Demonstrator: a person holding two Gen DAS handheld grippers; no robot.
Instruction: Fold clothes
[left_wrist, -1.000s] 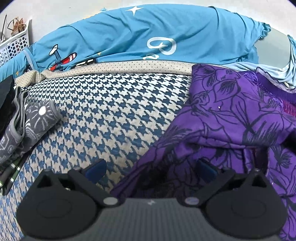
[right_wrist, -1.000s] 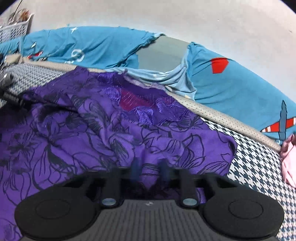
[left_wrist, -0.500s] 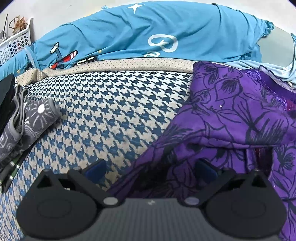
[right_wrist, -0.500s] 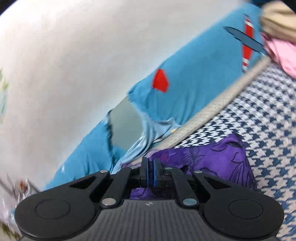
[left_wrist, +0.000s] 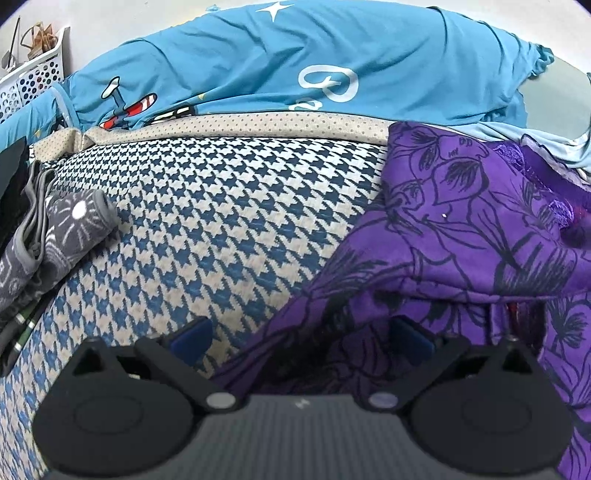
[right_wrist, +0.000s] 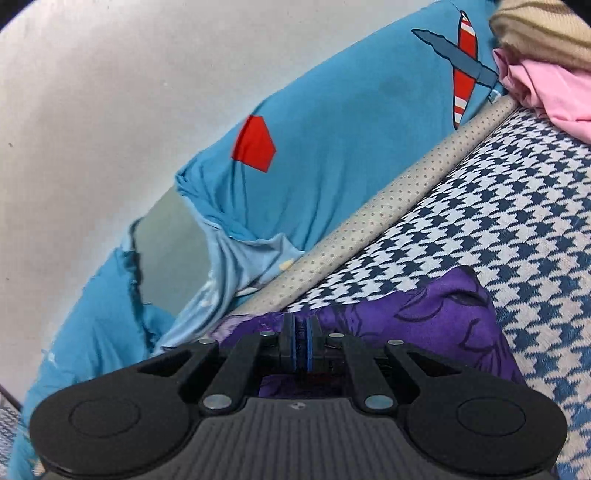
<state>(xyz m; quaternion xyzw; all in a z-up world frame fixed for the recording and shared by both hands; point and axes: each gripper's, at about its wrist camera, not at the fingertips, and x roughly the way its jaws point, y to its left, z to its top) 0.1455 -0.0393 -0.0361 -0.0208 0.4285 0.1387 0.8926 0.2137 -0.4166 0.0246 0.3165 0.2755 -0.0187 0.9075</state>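
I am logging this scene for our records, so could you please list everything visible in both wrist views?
purple garment: one, purple with dark floral lines, crumpled on the bed in front of both claws.
houndstooth cover: one, blue and white, spread over the bed.
dotted border: one, beige, along the cover's far edge.
blue bedding: blue with plane and star prints, bunched against the wall.
grey garment: one, grey with white marks, folded at the left.
pink cloth: one, far right edge of the bed.
striped cloth: one, tan, above the pink one.
basket: one, white, far left.
left claw: open, over the purple hem.
right claw: shut, apparently on purple fabric.
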